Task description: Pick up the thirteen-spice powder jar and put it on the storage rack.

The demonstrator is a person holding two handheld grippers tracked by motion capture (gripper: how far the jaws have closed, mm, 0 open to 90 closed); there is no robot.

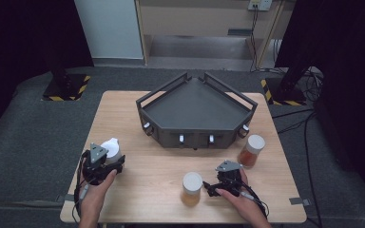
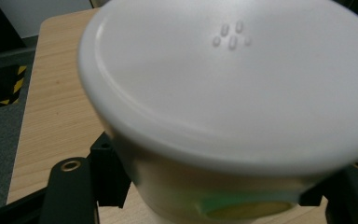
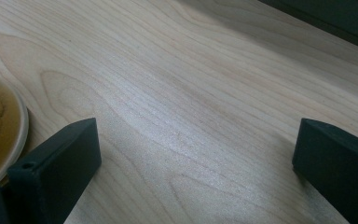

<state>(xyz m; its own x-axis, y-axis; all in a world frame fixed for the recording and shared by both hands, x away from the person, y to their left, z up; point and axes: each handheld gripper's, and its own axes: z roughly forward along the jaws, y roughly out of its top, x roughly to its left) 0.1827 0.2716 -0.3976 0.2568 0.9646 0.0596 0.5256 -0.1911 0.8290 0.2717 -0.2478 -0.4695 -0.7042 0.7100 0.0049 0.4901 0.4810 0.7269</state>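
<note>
white-lidded jar [image 2: 233, 98] hiding left gripper [image 1: 105, 164] jaws

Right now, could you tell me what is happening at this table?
A person works with tongs in each hand. The left tongs are shut on a white-lidded jar near the left edge of the wooden table. The right tongs stand open over bare wood beside an amber jar. Another amber jar stands by the dark tray.

we are in a lab-like recording space: a bare wooden table [image 1: 138, 118] stands on grey carpet [image 1: 33, 137], black curtains [image 1: 342, 47] hang at both sides, stand bases with yellow-black hazard tape [image 1: 66, 88] sit beyond its far corners, and cables [image 1: 304, 123] trail right.
</note>
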